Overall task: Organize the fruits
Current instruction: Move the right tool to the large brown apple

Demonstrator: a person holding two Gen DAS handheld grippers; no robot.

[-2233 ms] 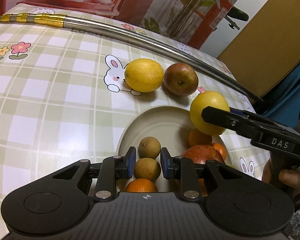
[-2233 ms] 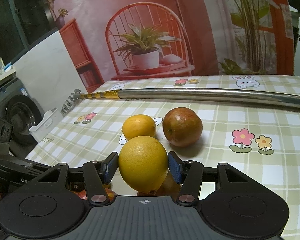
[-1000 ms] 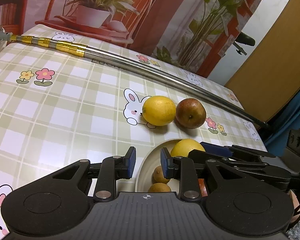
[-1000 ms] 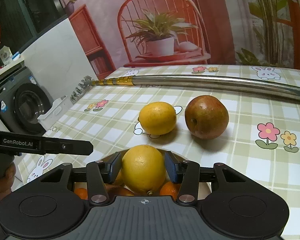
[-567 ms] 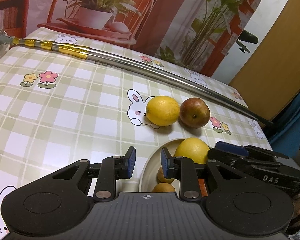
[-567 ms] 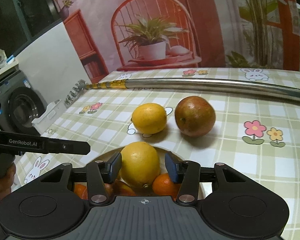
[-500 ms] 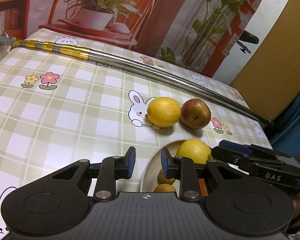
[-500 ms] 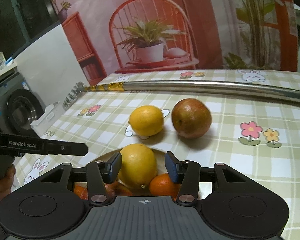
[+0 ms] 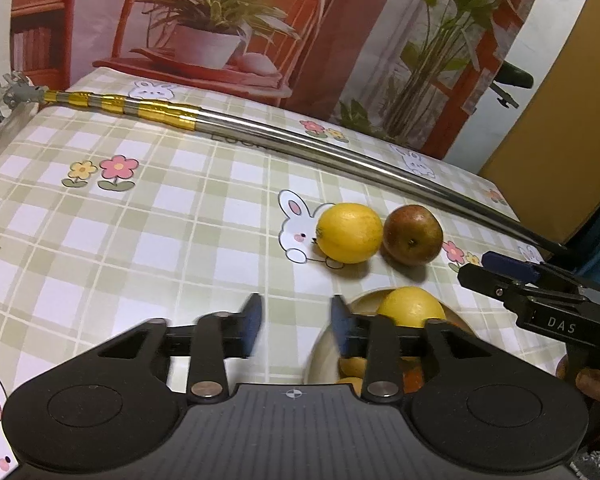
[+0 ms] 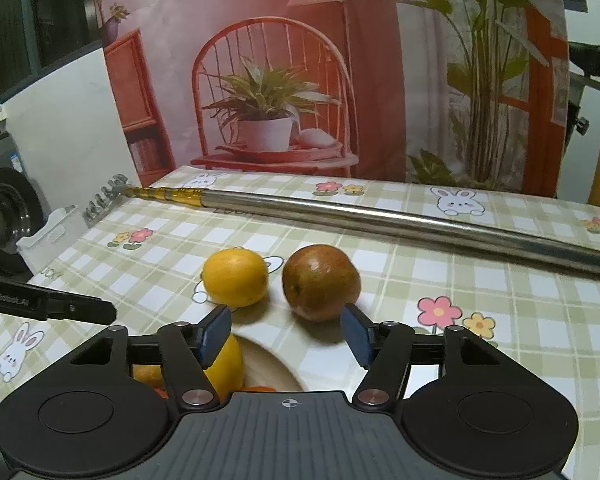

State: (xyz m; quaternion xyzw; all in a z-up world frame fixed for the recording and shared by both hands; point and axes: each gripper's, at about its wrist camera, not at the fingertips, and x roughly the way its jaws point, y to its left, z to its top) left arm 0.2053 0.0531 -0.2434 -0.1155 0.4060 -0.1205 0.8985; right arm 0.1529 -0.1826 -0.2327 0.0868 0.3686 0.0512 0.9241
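left gripper (image 9: 296, 322) tilted down, jaws just opening, empty; right gripper (image 10: 286, 332) likewise

Your left claw (image 9: 296, 320) has just been opening, nothing between its jaws; beyond it a lemon (image 9: 349, 232) touches a russet apple (image 9: 412, 235) on the table (image 9: 140, 216)

Tabletop (image 9: 140, 216) covered in a green-checked cloth printed with rabbits and flowers. Directly on it: a lemon (image 9: 349, 232) touching a reddish-brown apple (image 9: 412, 235), a beige plate (image 9: 320, 356) of fruit near them, and a long metal pole (image 9: 300, 148) lying behind.
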